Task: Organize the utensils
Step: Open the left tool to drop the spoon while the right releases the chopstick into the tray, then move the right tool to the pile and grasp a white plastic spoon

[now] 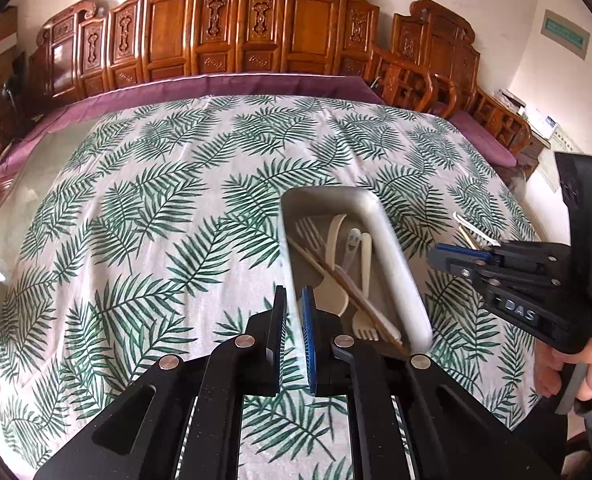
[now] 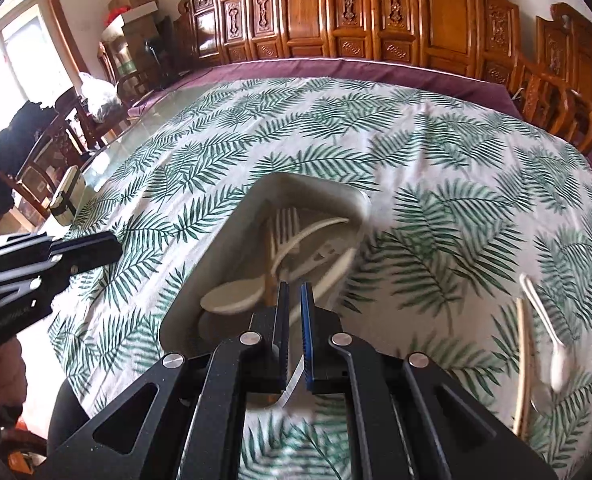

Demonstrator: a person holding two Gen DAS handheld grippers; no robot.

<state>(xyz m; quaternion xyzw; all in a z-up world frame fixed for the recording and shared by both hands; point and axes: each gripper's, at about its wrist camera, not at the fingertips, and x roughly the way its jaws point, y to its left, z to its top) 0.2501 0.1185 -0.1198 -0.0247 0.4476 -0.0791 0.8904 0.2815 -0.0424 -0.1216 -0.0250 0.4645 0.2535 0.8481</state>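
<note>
At centre right of the left wrist view, a white tray (image 1: 392, 248) holding forks, spoons and chopsticks (image 1: 344, 280), just beyond the left gripper (image 1: 293, 300), fingers nearly pressed together around nothing. In the right wrist view, right gripper (image 2: 294, 292) above the tray's near end, pinching a thin white utensil (image 2: 296, 376); at lower right, white spoon (image 2: 552, 344) and chopstick (image 2: 522, 364) on the leaf-print cloth (image 2: 436, 152)

Leaf-print tablecloth (image 1: 155, 208) matt cloth; tray (image 1: 396, 248) smooth white plastic; carved screen (image 1: 231, 28) glossy wood.
</note>
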